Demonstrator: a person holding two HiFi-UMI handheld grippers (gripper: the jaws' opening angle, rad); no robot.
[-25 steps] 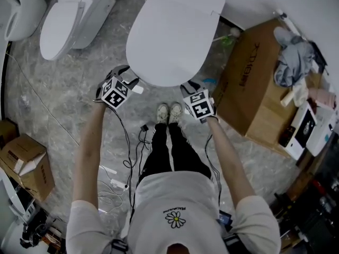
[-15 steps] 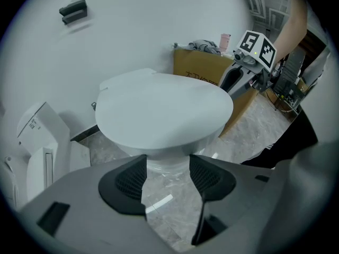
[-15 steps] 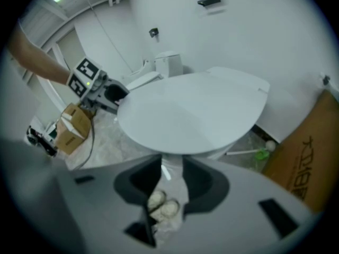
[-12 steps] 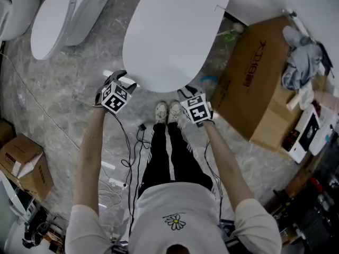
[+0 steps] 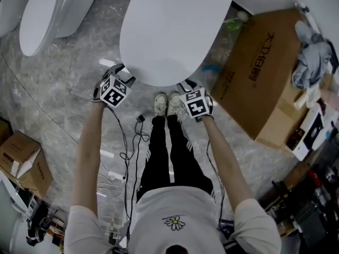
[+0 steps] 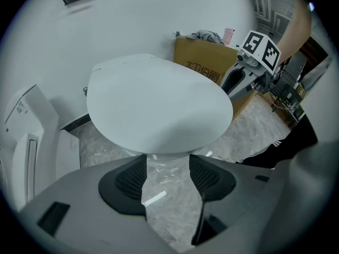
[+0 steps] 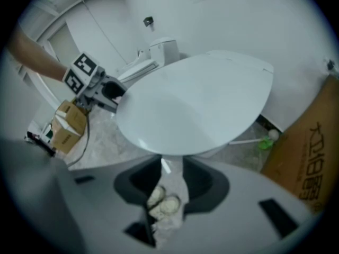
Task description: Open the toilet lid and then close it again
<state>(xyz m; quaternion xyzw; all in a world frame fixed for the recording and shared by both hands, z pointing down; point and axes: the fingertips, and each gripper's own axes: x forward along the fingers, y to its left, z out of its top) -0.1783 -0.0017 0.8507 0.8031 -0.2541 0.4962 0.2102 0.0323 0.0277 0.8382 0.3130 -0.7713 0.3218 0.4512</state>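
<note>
Toilet lid: far end cut off by the head view's top edge. Bowl shows only as a sliver under the rim. Second toilet cropped at top left. Shoes beyond the right gripper are blurred. Cardboard box cut off by the right edge.
</note>
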